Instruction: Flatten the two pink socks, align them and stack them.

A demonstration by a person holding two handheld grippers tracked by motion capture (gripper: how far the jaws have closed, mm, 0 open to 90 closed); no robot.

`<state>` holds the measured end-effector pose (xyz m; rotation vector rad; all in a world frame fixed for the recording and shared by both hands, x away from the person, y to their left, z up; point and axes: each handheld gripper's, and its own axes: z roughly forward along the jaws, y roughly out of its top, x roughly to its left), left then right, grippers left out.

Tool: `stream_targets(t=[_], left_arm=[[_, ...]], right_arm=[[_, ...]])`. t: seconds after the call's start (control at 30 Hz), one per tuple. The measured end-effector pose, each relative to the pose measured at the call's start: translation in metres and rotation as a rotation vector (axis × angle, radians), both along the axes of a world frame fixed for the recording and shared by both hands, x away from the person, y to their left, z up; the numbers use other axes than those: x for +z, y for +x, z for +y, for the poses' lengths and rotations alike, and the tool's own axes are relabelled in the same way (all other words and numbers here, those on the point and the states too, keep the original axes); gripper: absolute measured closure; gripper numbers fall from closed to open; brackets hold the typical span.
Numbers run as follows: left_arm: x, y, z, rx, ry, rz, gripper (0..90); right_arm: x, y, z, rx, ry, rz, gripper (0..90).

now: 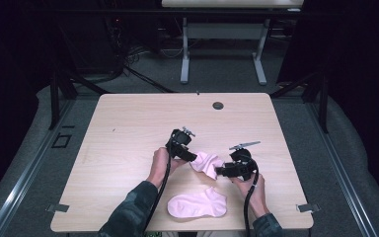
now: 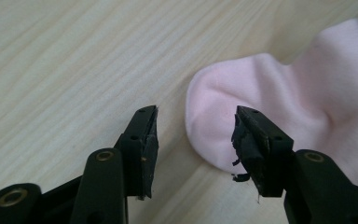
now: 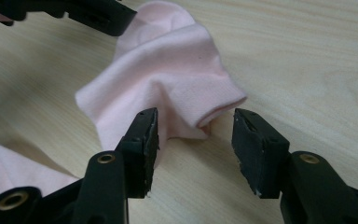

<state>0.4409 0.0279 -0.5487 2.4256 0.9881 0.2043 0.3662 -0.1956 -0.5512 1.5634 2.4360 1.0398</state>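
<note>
The counter (image 1: 128, 123) is pale wood grain with rounded corners, and a small round dark grommet (image 1: 218, 105) sits in it near the far edge. Nearer than the grommet, toward the near edge, a second pink sock (image 1: 197, 205) lies flat by itself. Metal clips (image 1: 59, 208) stick out at the two near corners. Beyond the grommet, across grey floor (image 1: 217, 74), stands another table on white legs (image 1: 184, 54), with dark cables (image 1: 128, 64) tangled to its left. A black frame post (image 1: 55, 94) rises off the counter's far left corner
</note>
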Motion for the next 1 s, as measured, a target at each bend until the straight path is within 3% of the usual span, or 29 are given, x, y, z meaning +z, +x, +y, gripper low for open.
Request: stream_targets(t=[0.2,0.37,0.53,0.67,0.8,1.0], left_arm=[[-0.007,0.000,-0.007,-0.018,0.039,-0.009,66.4],[-0.007,0.000,-0.010,-0.041,0.041,-0.021,77.5],[-0.008,-0.001,-0.011,-0.044,0.039,-0.033,86.8],[-0.010,-0.003,-0.007,-0.030,0.021,-0.049,88.2],[-0.010,-0.004,0.002,0.004,-0.034,-0.044,88.6],[0.003,-0.016,0.018,0.045,-0.081,-0.084,88.7]], right_arm=[[-0.008,0.007,0.006,0.004,-0.052,-0.006,60.2],[-0.012,0.010,0.013,0.035,-0.094,-0.026,71.2],[-0.013,0.009,0.016,0.035,-0.106,-0.040,81.9],[-0.011,0.007,0.014,0.034,-0.101,-0.054,83.2],[-0.007,0.005,0.009,0.024,-0.080,-0.061,83.3],[0.002,0.000,0.001,0.031,-0.079,-0.064,83.2]])
